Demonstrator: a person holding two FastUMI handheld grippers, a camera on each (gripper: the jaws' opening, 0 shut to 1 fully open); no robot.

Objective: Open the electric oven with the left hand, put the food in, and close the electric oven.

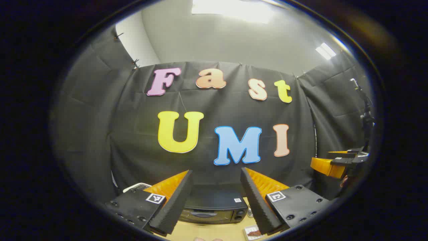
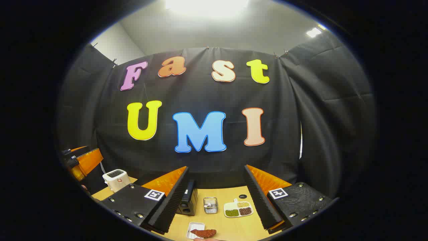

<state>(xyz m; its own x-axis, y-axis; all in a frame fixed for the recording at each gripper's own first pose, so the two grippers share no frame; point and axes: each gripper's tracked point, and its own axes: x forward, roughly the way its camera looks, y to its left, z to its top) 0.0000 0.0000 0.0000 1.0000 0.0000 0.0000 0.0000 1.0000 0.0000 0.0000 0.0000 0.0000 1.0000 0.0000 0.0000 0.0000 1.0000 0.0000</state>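
Left gripper view: the left gripper (image 1: pixel 215 201) hangs with its jaws wide apart and empty, above the electric oven (image 1: pixel 214 209), whose door looks shut. It should drop squarely onto the door handle before pulling. In the right gripper view the right gripper (image 2: pixel 215 201) is likewise wide, with the food (image 2: pixel 203 233) on a white tray (image 2: pixel 193 227) below, the oven farther back.

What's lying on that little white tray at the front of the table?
On the white tray lies a reddish-brown piece of food, hanging over its right edge. What lies under the food cannot be seen, and the tray's near end is cut off.
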